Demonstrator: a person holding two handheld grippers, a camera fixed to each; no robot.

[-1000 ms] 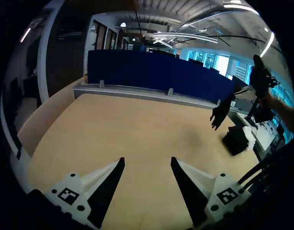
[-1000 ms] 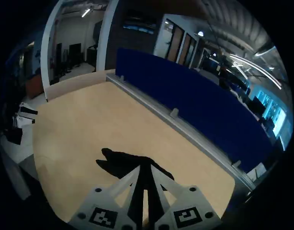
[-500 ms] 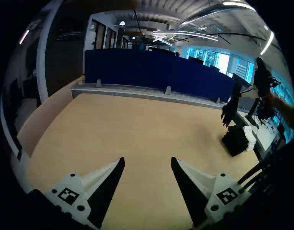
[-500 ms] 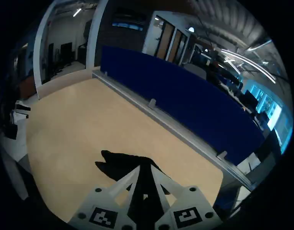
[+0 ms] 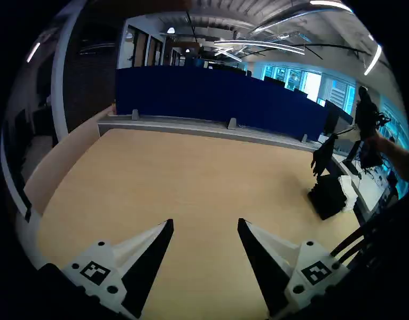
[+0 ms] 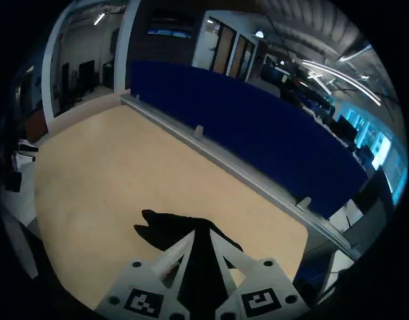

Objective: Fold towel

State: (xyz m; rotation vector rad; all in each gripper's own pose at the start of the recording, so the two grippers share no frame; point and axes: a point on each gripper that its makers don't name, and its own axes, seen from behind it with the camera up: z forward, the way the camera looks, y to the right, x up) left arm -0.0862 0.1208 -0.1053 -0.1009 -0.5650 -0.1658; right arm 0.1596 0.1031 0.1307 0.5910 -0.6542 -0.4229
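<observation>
My right gripper (image 6: 202,236) pinches the dark towel (image 6: 164,230) aloft so it hangs free; left gripper (image 5: 203,237) waits, spread, over the table (image 5: 194,165).

My left gripper (image 5: 204,221) has white plastic fingers with matte black inner faces, and at 7 o'clock one carries a square printed marker (image 5: 94,272) in a black-and-white block pattern. The smooth pale wooden tabletop (image 5: 194,170) is honey-tan and plain. At 12 o'clock the flat navy fabric partition panel (image 5: 215,98) is a solid deep blue above a long grey metal rail (image 5: 204,130). My right gripper (image 6: 202,233) is the same white and black, and its limp black fabric towel (image 6: 162,229) is unpatterned. At 3 o'clock in the left gripper view, a black folded stack (image 5: 327,196) has a white edge.
</observation>
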